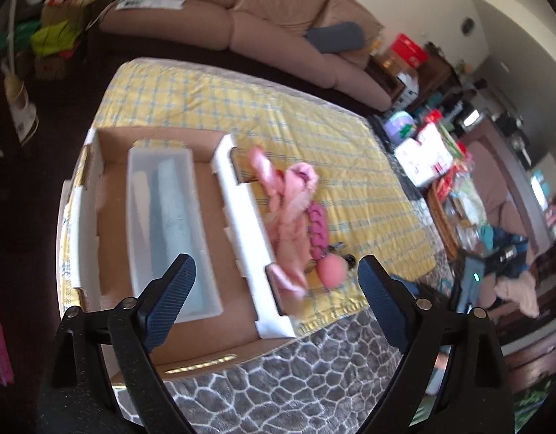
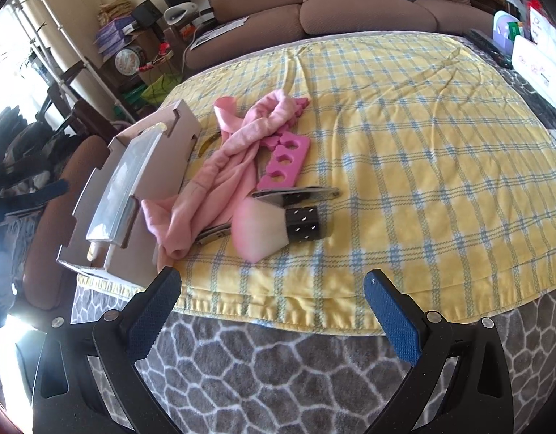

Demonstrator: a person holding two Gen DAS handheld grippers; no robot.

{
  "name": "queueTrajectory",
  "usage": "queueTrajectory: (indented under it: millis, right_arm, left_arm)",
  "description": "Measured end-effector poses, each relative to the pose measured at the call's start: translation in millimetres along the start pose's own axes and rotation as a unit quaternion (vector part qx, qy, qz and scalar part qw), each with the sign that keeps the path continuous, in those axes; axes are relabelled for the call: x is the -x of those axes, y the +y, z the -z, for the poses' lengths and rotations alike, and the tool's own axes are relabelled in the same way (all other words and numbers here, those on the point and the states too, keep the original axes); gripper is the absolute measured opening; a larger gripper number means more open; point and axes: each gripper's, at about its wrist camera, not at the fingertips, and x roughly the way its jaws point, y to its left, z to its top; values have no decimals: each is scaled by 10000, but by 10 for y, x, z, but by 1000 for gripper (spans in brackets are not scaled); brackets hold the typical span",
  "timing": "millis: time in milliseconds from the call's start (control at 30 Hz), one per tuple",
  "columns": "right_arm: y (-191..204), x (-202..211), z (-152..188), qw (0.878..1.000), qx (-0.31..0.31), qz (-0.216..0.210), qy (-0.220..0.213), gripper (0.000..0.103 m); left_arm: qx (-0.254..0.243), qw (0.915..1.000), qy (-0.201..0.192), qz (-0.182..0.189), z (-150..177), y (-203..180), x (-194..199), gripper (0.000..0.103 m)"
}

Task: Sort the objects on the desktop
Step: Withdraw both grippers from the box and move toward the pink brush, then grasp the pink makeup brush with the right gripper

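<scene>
Left gripper and right gripper, black arms, blue textured pads, silver screws

The right gripper hangs empty, jaws spread wide, over the near edge of the yellow plaid cloth. On the cloth a pink headband lies against a cardboard box; beside it sit a pink toe separator, a brush and what may be 2 metal clippers

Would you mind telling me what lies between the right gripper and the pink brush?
Only bare yellow plaid cloth and its hem over the grey patterned blanket; the right wrist view shows nothing between the open right gripper and the pink brush.
</scene>
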Motion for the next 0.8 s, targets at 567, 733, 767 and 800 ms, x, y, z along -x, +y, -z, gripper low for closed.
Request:
queueTrajectory:
  millis: [567,733,767,800]
  right_arm:
    - [219,-688,-258,9891,1276,700,213,92]
    - [142,-695,-253,9890,1203,805,292,63]
    - [97,-632,-267,9911,1090,723,245,63]
    - [51,-567,-276,9926,983,682,193,63]
  left_arm:
    - [-574,9974,430,-40,-159,-788,-639,91]
    - [-629,9966,519,-149,-194,-825,-785,91]
    - [-654,9962,551,-173,-194,-839,-825,91]
    - [-712,9954,598,-215,-191,-866,-883,91]
